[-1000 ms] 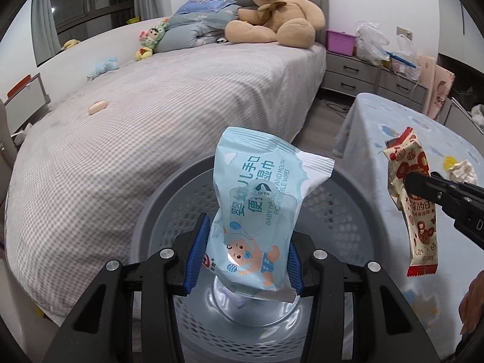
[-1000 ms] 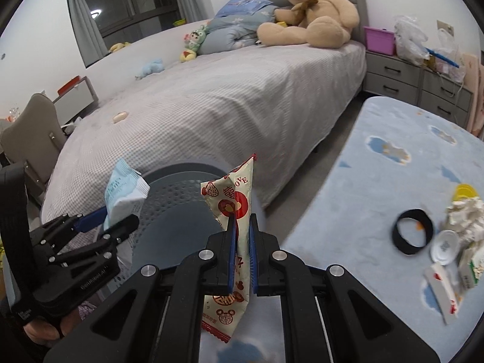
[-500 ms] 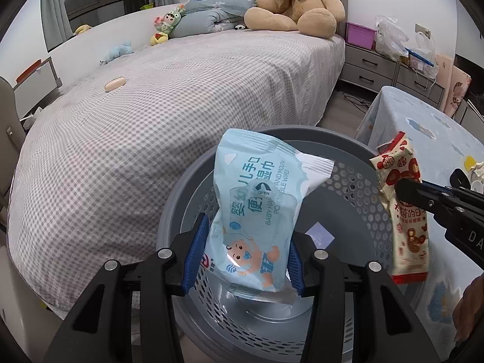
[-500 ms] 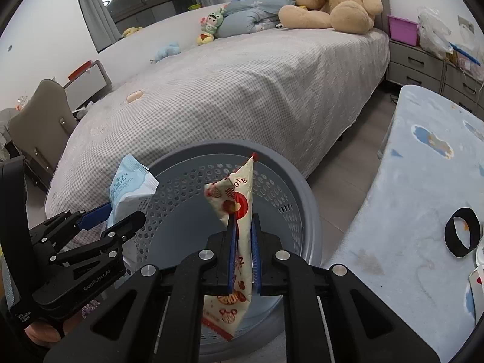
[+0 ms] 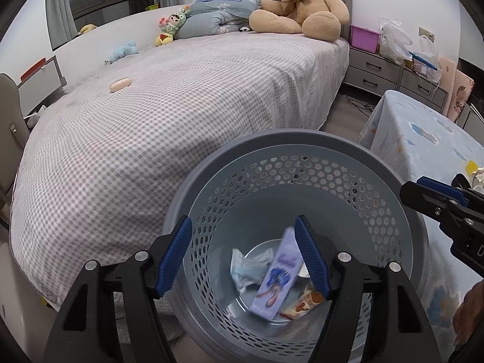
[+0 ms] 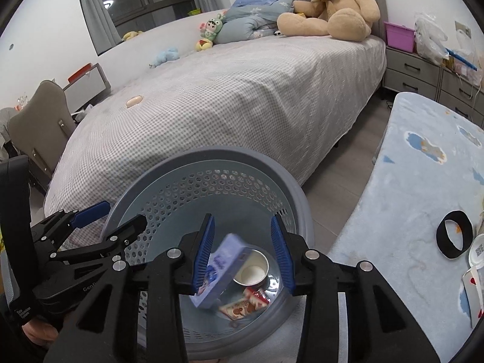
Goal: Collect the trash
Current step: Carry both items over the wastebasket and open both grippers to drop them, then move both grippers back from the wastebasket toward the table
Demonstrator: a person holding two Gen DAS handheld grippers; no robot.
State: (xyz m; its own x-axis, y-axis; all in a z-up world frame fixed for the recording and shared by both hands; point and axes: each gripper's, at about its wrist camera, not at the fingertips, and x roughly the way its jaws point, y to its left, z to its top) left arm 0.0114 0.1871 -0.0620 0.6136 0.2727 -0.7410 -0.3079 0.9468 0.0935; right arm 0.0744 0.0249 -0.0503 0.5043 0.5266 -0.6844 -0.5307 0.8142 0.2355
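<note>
Left gripper [image 5: 243, 252] over grey basket [image 5: 302, 139], jaws spread wide, nothing between pads. Right gripper [image 6: 243, 251] alongside, likewise apart, empty. Down in basket: purple box [image 6: 219, 267] leaning tilted, red-and-cream snack wrapper [image 6: 243, 302], pale blue wipes pack [image 5: 248, 267], small white cup [image 6: 252, 272]. Checked bed [image 5: 169, 96] behind basket.

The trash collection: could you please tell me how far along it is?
Done: a wipes pack, snack wrapper, box and cup lie in the bin. In hand: nothing; both tools, left and right, are open. Left: litter on the table, including a black ring.
</note>
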